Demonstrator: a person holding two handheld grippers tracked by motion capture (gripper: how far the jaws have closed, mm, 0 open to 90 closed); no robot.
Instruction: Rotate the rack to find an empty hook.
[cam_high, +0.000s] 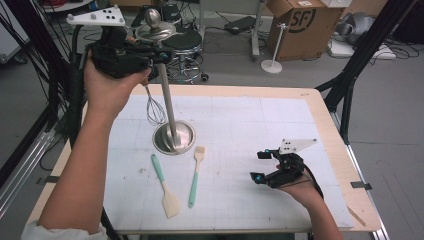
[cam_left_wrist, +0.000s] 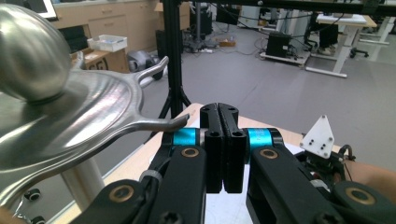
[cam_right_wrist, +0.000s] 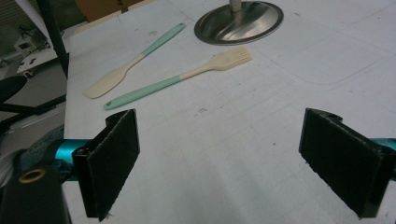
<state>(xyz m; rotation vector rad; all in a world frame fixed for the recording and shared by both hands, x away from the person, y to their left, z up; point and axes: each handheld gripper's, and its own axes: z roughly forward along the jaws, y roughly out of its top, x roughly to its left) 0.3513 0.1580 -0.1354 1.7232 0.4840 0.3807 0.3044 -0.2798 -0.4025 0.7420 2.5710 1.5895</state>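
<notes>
A steel utensil stand rises from a round base (cam_high: 173, 138) (cam_right_wrist: 239, 21) to a hooked top disc (cam_high: 155, 31) (cam_left_wrist: 70, 121) with a ball knob. My left gripper (cam_high: 162, 55) (cam_left_wrist: 223, 112) is held high beside that disc, jaws pressed shut, tips just right of one hook. A wire whisk (cam_high: 155, 111) hangs below that hand; its upper end is hidden, so what holds it is unclear. A mint-handled spatula (cam_high: 165, 186) (cam_right_wrist: 135, 60) and slotted turner (cam_high: 196, 175) (cam_right_wrist: 187, 77) lie on the white mat. My right gripper (cam_high: 258, 166) (cam_right_wrist: 222, 116) rests low at right, open and empty.
The white mat covers a wooden table (cam_high: 330, 130). Beyond the far edge stand a stool (cam_high: 186, 42), a cardboard box (cam_high: 300, 22) and a small white stand (cam_high: 272, 64). Black frame legs (cam_high: 350, 85) run along the right side.
</notes>
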